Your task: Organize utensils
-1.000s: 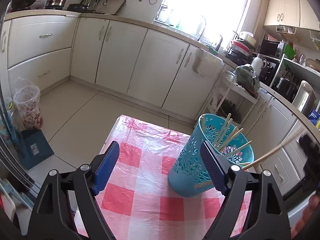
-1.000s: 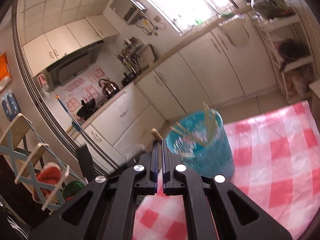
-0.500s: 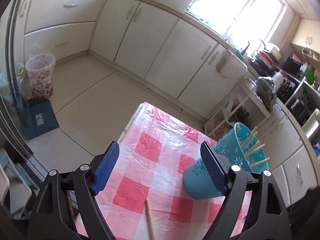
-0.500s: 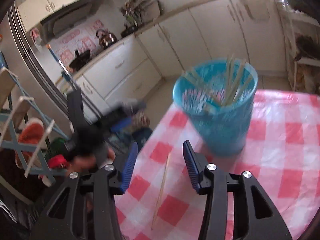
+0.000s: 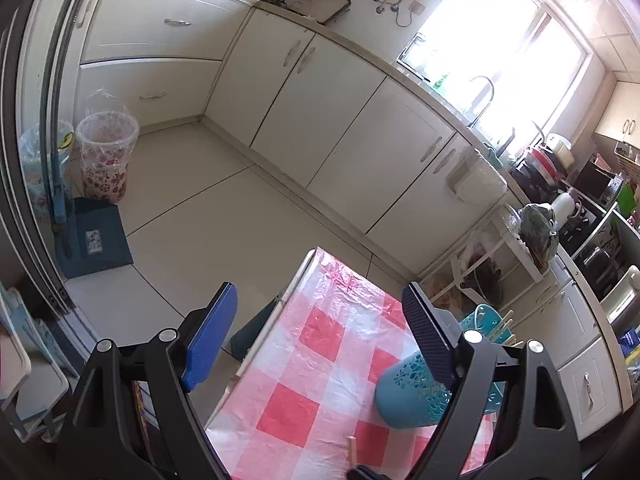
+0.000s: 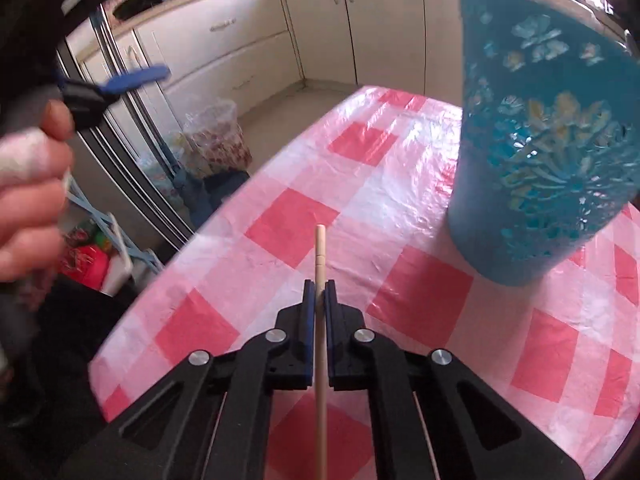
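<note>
1. A pale wooden chopstick (image 6: 320, 264) is seen in the lower centre of the right wrist view, running straight up the frame, lying over the red-checked cloth.
2. A teal openwork holder (image 6: 548, 152) is stood upright at the right, with chopsticks (image 5: 505, 326) held inside it.

Both wrist cameras looked down at the checked tablecloth (image 5: 320, 356) (image 6: 384, 184); the right sat nearer the shared teal basket (image 5: 404, 392) (image 6: 548, 168).

Both grippers, left gripper (image 5: 320, 336) and right gripper (image 6: 319, 300), have black plastic frames, silver screws and ribbed blue pads (image 5: 210, 334).
</note>
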`<state>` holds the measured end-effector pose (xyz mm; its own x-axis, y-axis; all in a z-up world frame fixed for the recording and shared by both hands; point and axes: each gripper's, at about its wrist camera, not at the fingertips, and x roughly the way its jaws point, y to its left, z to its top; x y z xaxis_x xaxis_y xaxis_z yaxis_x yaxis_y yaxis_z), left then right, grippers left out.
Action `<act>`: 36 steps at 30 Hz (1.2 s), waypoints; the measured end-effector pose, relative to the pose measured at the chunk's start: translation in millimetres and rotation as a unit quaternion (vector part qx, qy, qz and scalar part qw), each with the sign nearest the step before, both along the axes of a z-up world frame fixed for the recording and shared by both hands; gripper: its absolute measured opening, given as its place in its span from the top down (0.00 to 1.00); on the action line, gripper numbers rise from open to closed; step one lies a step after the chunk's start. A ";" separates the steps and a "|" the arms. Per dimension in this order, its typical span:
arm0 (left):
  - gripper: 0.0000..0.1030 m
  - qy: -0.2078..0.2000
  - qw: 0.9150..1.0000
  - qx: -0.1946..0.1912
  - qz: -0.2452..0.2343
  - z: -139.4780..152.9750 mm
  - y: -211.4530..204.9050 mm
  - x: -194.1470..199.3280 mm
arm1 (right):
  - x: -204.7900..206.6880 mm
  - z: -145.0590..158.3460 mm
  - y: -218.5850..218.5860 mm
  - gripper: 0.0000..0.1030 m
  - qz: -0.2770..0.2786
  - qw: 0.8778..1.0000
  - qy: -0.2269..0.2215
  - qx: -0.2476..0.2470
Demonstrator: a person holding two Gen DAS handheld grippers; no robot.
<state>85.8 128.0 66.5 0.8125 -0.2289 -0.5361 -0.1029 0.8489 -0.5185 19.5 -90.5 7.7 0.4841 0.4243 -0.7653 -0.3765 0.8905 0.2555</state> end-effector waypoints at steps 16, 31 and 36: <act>0.22 -0.015 0.998 0.062 -0.021 5.5 -29.6 -5.3 | 38.5 177.5 -124.2 0.95 -0.256 0.887 -0.352 0.153; 0.19 -0.045 0.986 0.154 -0.051 17.1 -70.0 -16.5 | 47.5 117.5 -105.3 0.92 -0.265 0.908 -0.317 0.068; 0.18 -0.055 0.982 0.171 -0.051 21.3 -75.5 -22.6 | 28.2 117.0 -112.3 0.81 -0.256 0.916 -0.299 0.074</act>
